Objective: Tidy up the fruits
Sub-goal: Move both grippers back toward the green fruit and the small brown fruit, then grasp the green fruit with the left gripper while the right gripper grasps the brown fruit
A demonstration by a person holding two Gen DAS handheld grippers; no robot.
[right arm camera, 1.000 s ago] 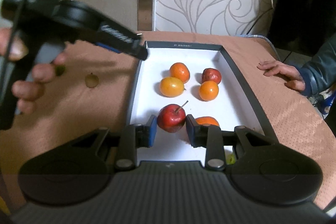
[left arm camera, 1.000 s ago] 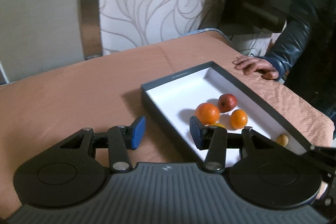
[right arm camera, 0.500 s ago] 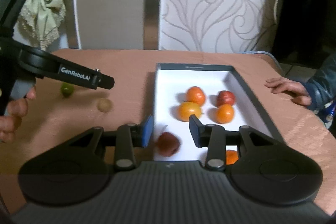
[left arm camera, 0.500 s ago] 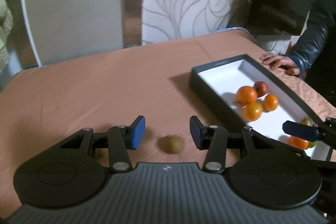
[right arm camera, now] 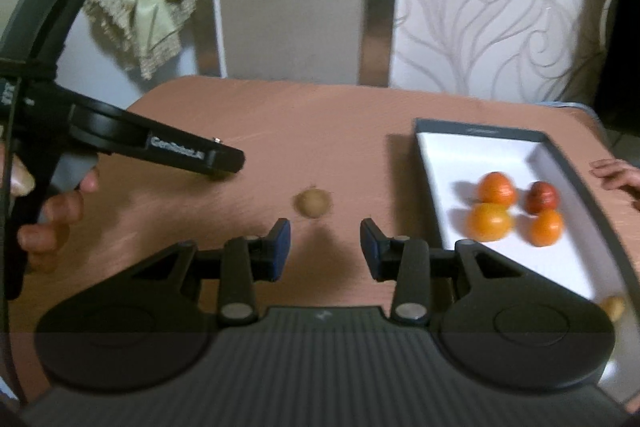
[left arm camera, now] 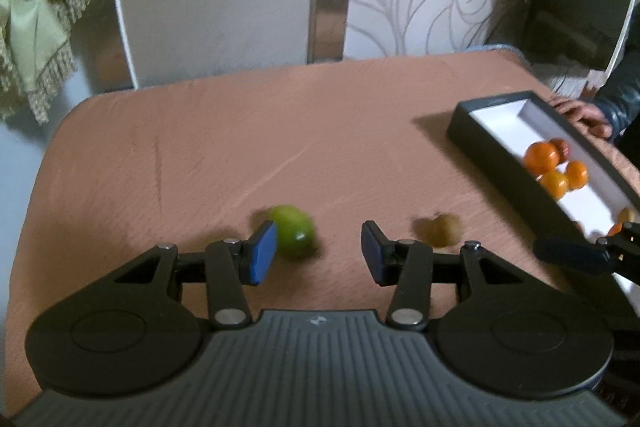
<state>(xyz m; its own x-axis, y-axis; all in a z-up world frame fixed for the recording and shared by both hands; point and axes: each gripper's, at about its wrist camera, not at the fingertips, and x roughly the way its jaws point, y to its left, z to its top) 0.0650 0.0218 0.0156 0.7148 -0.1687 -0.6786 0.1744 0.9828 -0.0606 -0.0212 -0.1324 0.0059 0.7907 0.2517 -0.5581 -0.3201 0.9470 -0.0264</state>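
Left wrist view: left gripper (left arm camera: 318,251) jaws apart, nothing clamped, green fruit (left arm camera: 293,236) just past the left pad on the table (left arm camera: 200,155). Right gripper (right arm camera: 324,247) gaping too, empty, brown fruit (right arm camera: 313,203) beyond. Farther right, oranges (right arm camera: 496,187) inside the box (right arm camera: 480,131).

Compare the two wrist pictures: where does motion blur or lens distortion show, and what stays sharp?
Left wrist view: the green fruit and brown fruit are smeared, while the left gripper is sharp. Right wrist view: the oranges in the box are soft, and the box's walls bow.
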